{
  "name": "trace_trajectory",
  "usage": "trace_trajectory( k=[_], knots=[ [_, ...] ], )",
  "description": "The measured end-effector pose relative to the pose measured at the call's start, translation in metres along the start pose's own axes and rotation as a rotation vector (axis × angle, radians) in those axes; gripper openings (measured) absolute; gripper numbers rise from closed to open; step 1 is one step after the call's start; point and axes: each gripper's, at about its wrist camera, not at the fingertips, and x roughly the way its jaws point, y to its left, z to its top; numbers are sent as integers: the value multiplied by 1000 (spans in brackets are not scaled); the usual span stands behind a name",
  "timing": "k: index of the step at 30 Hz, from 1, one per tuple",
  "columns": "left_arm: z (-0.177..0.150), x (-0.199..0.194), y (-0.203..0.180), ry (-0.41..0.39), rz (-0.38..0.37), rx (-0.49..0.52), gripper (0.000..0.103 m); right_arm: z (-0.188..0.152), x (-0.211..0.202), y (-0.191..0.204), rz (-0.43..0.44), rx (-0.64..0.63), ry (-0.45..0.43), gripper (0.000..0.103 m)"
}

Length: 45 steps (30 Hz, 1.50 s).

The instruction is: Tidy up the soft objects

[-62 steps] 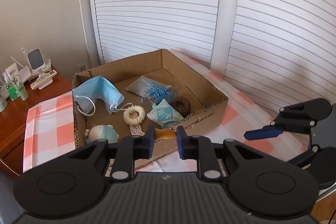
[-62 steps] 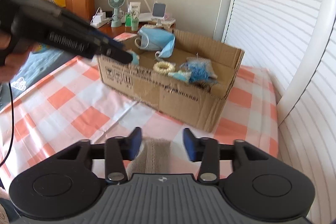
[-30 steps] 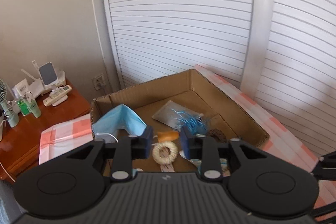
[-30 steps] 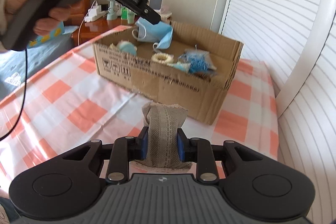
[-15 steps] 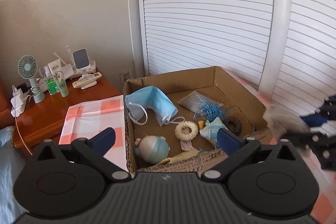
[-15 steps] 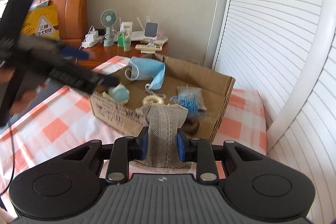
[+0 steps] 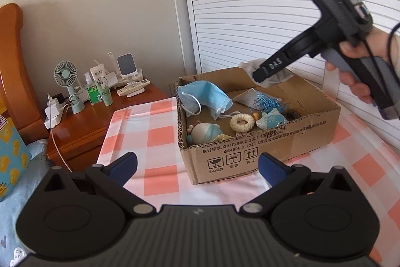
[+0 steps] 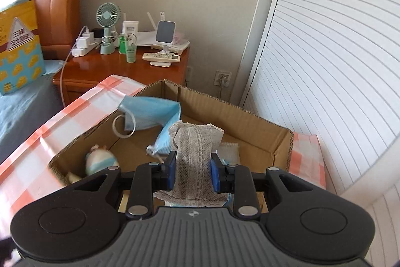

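Observation:
My right gripper (image 8: pixel 192 173) is shut on a grey lace cloth (image 8: pixel 196 157) and holds it above the open cardboard box (image 8: pixel 250 119). In the left wrist view the right gripper (image 7: pixel 262 71) hangs over the box's back right with the cloth (image 7: pixel 252 65) in it. The box (image 7: pixel 250 154) holds a blue face mask (image 7: pixel 207 96), a woven ring (image 7: pixel 242 121), a round plush toy (image 7: pixel 205 131), a blue tassel packet (image 7: pixel 260 99) and a small blue pouch (image 7: pixel 271 120). My left gripper (image 7: pixel 197 167) is open and empty, in front of the box.
The box sits on a checked orange and white cloth (image 7: pixel 150 131). A wooden nightstand (image 7: pixel 100 114) to the left carries a small fan (image 7: pixel 66 74), bottles, chargers and a remote. White slatted doors (image 7: pixel 250 4) stand behind. A bed is at far left.
My right gripper carried the lace cloth up and over the box. My left gripper drew back from the box and stays open.

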Motion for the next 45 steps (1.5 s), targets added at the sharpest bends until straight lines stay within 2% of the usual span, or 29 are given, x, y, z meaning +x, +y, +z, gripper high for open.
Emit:
trace_trajectory(
  k=[3, 5, 8, 13, 16, 20, 27, 33, 38, 45],
  knots=[
    [0, -2, 3, -5, 4, -16, 102, 15, 25, -1, -9, 23, 16, 38],
    [-1, -2, 6, -3, 7, -28, 102, 20, 38, -2, -29, 35, 23, 64],
    [-2, -1, 8, 2, 9, -38, 102, 19, 47, -3, -61, 53, 40, 86],
    [-3, -2, 7, 16, 2, -59, 102, 10, 32, 2, -63, 63, 56, 97],
    [-2, -7, 5, 15, -26, -81, 102, 4, 12, 5, -81, 90, 59, 100],
    [2, -12, 0, 40, -11, -101, 102, -13, -25, 12, -131, 143, 68, 103],
    [8, -31, -5, 77, -23, -147, 102, -64, -86, 22, -233, 241, 88, 103],
    [14, -45, -14, 101, 21, -137, 102, -99, -128, 26, -268, 335, 69, 103],
    [15, -49, -19, 117, 19, -149, 102, -116, -149, 28, -269, 377, 50, 103],
    [14, -53, -30, 127, 0, -143, 102, -127, -152, 34, -254, 382, 61, 103]
  ],
)
